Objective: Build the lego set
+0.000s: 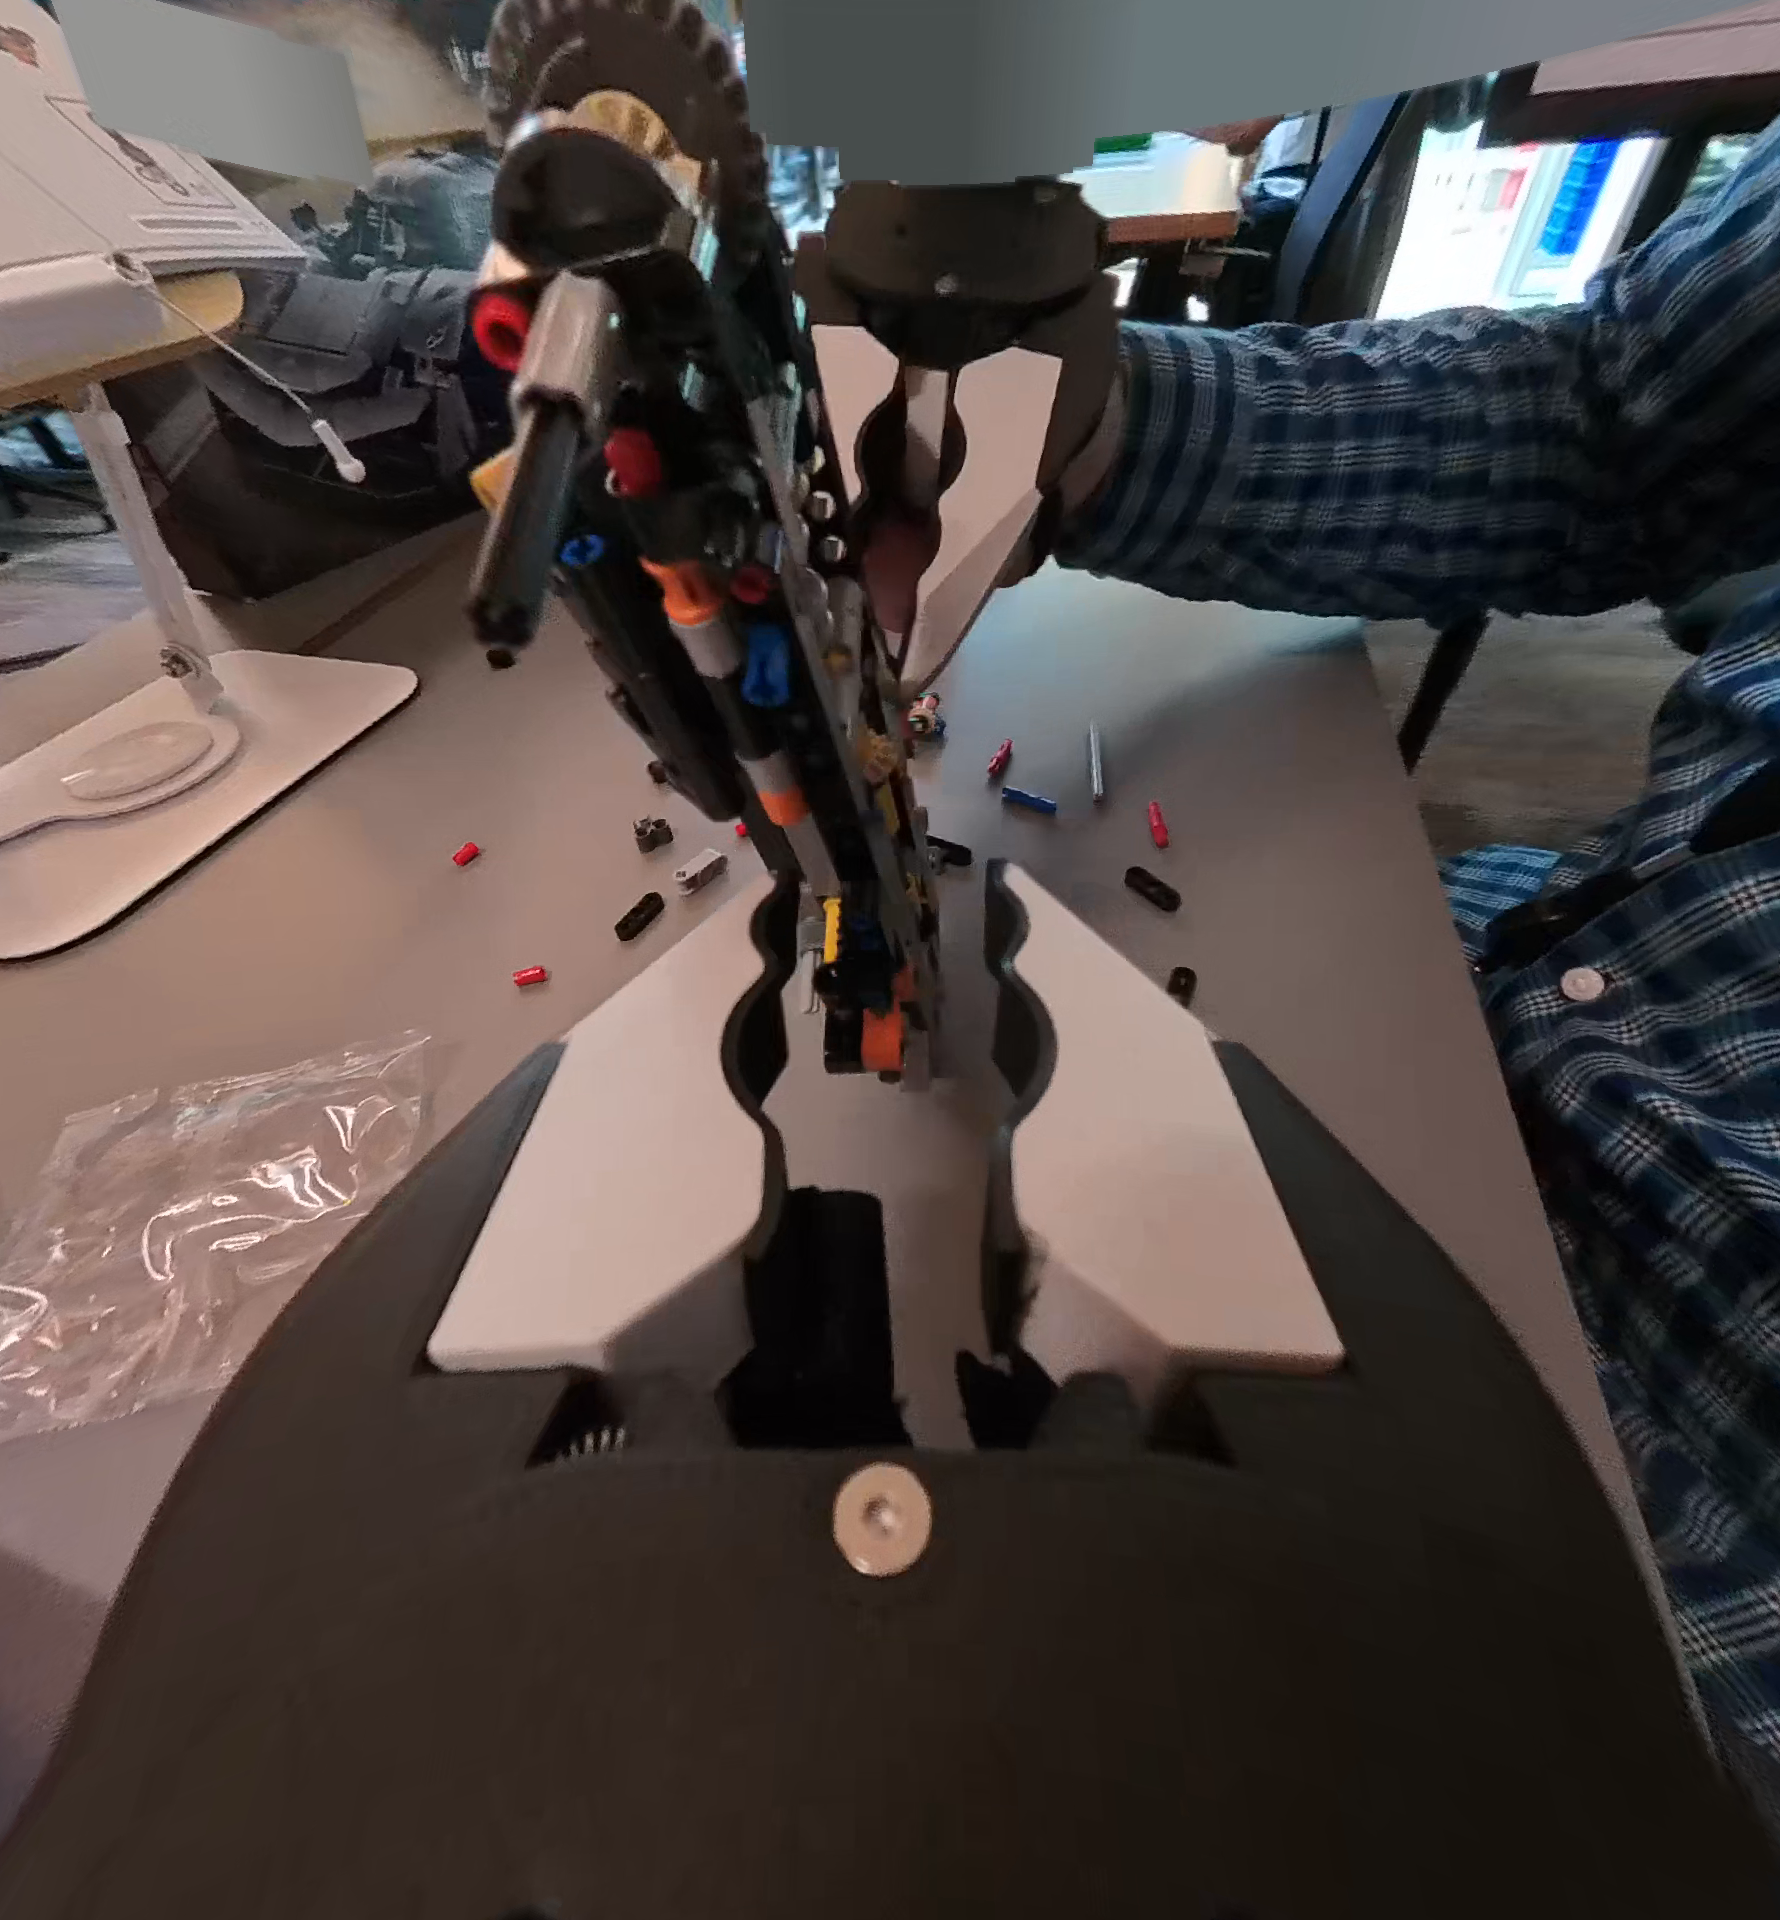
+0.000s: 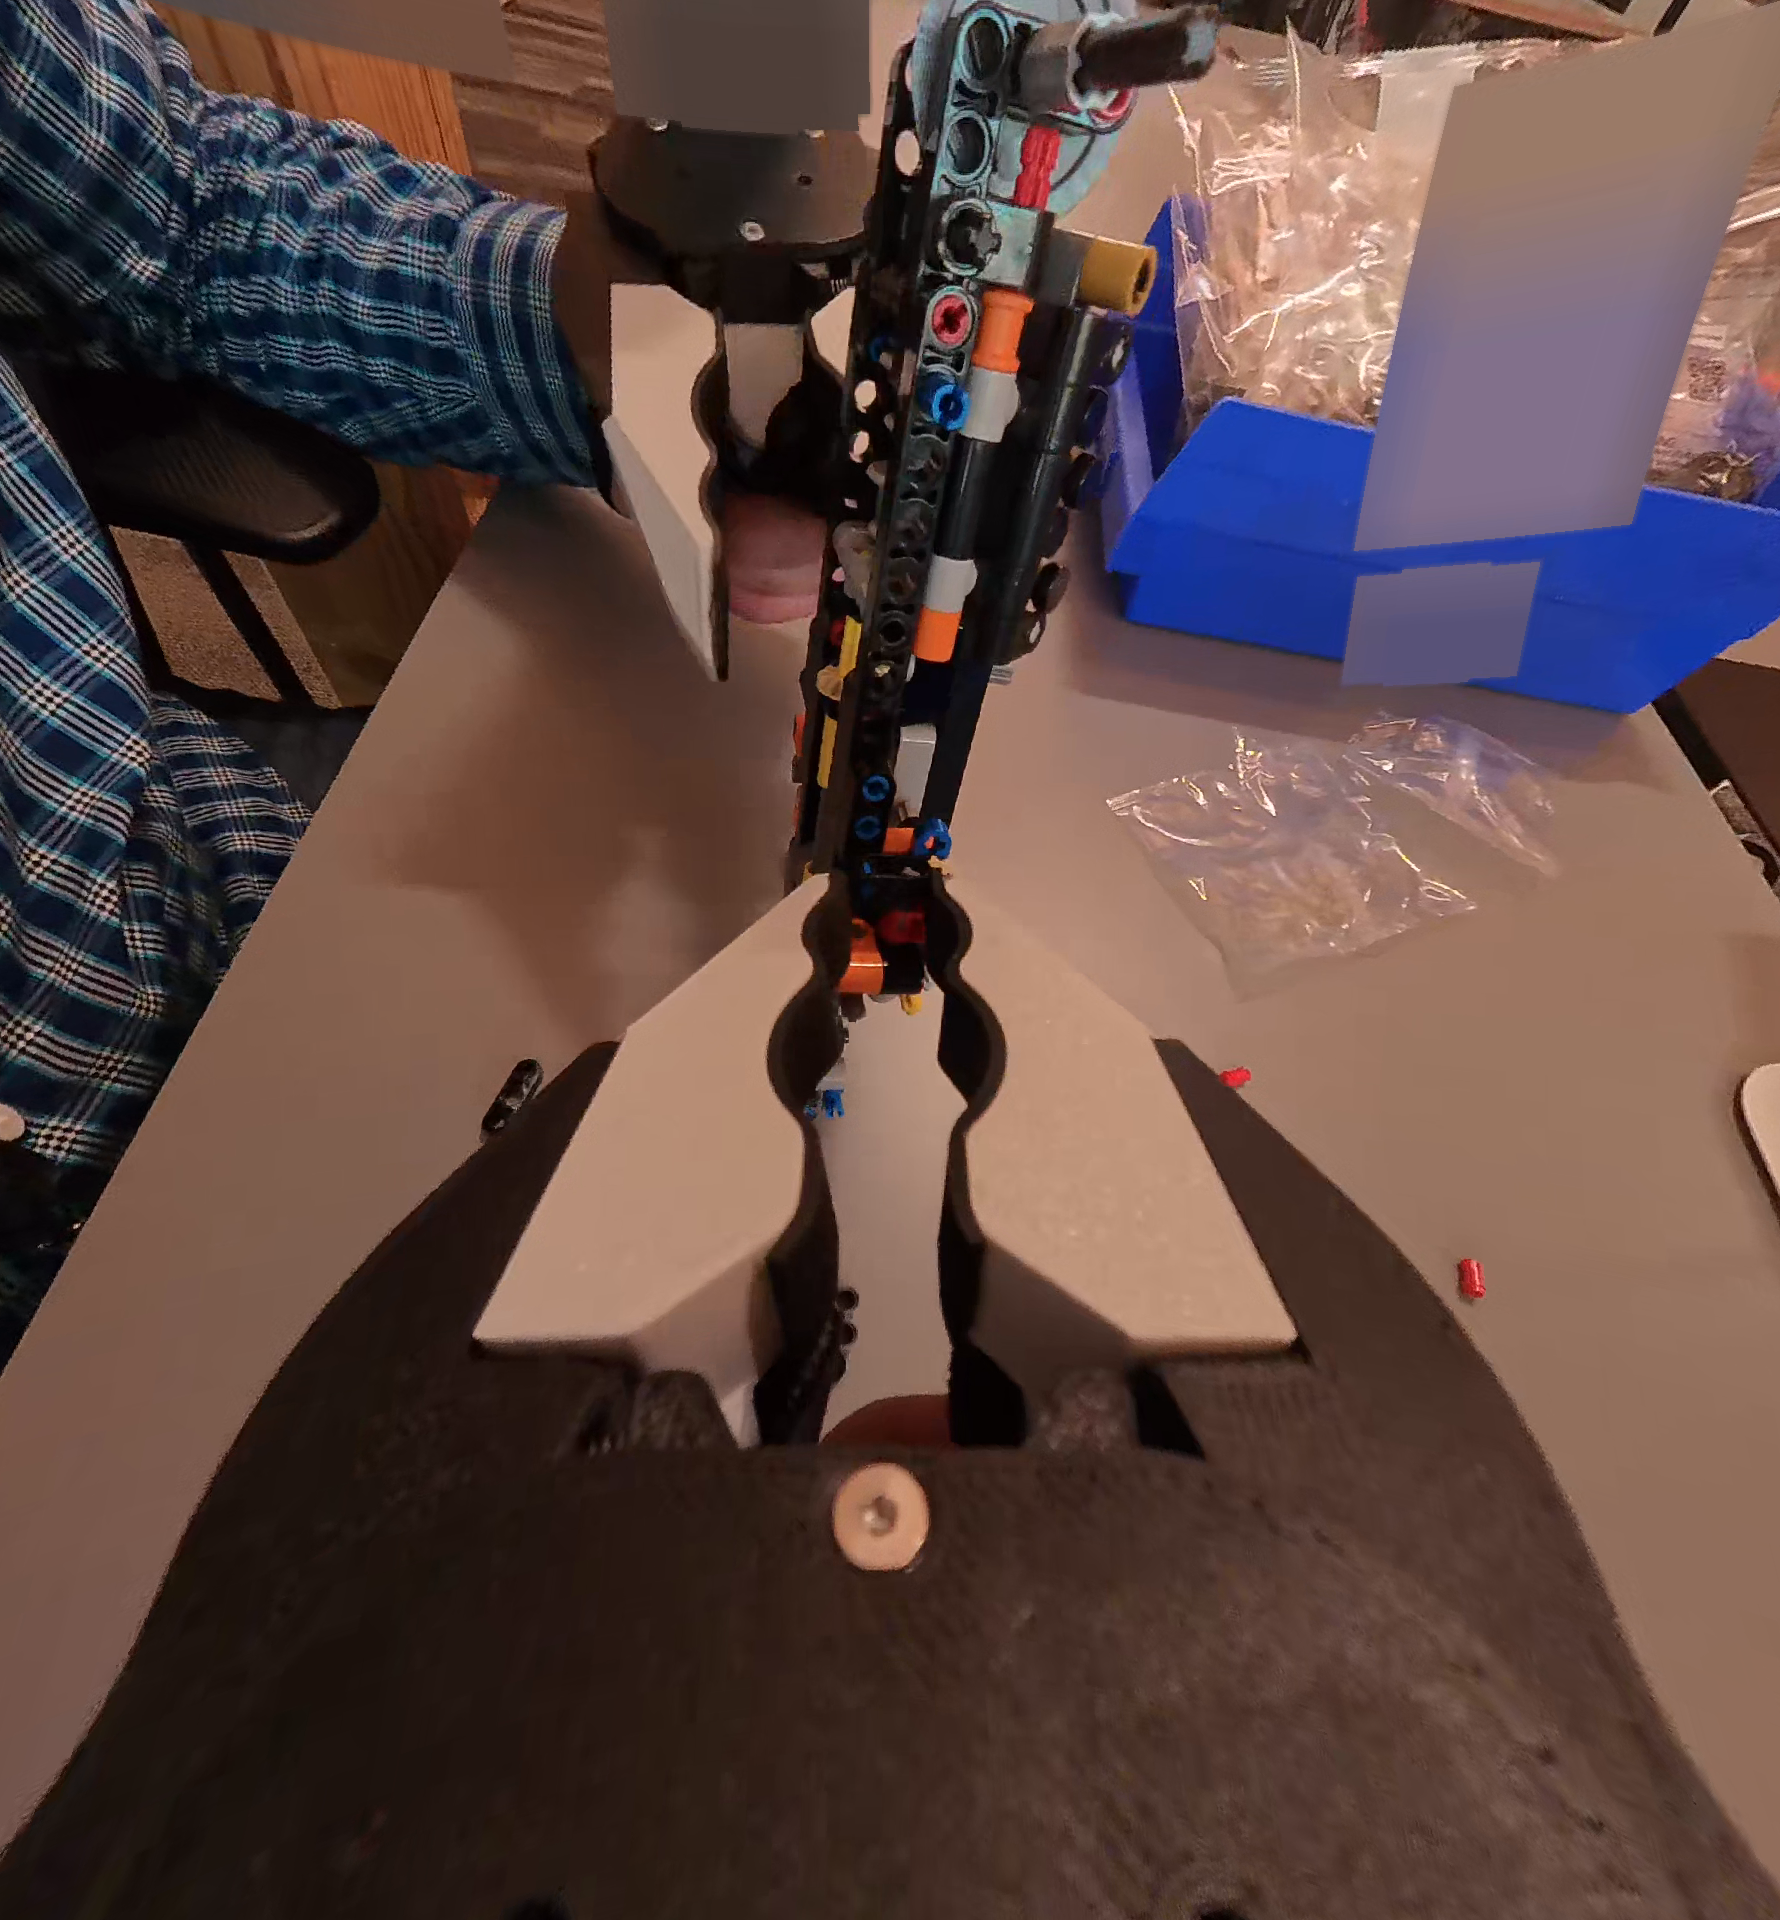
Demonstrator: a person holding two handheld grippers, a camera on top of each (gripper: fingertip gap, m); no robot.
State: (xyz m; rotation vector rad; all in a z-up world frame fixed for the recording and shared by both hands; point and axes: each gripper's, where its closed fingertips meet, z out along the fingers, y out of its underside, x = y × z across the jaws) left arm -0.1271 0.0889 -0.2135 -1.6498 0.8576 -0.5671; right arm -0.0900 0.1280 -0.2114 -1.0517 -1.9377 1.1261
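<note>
Above the grey worktop (image 2: 574, 831), a long Technic lego assembly (image 2: 927, 540) stands nearly upright, its lower end pinched by the right gripper (image 2: 884, 935) while the left gripper (image 1: 891, 935) brackets it with wide jaws toward 12 o'clock, so the lone low pinch could let it topple.

We can read no text anywhere. To the left of the lego assembly (image 1: 720, 582), the open instruction booklet (image 1: 55, 208) on its stand shows only blurred print and small pictures. To the assembly's right, a sticker with a square code (image 2: 1712, 379) sits on a plastic bag in the blue bin (image 2: 1281, 540), too small to read.
</note>
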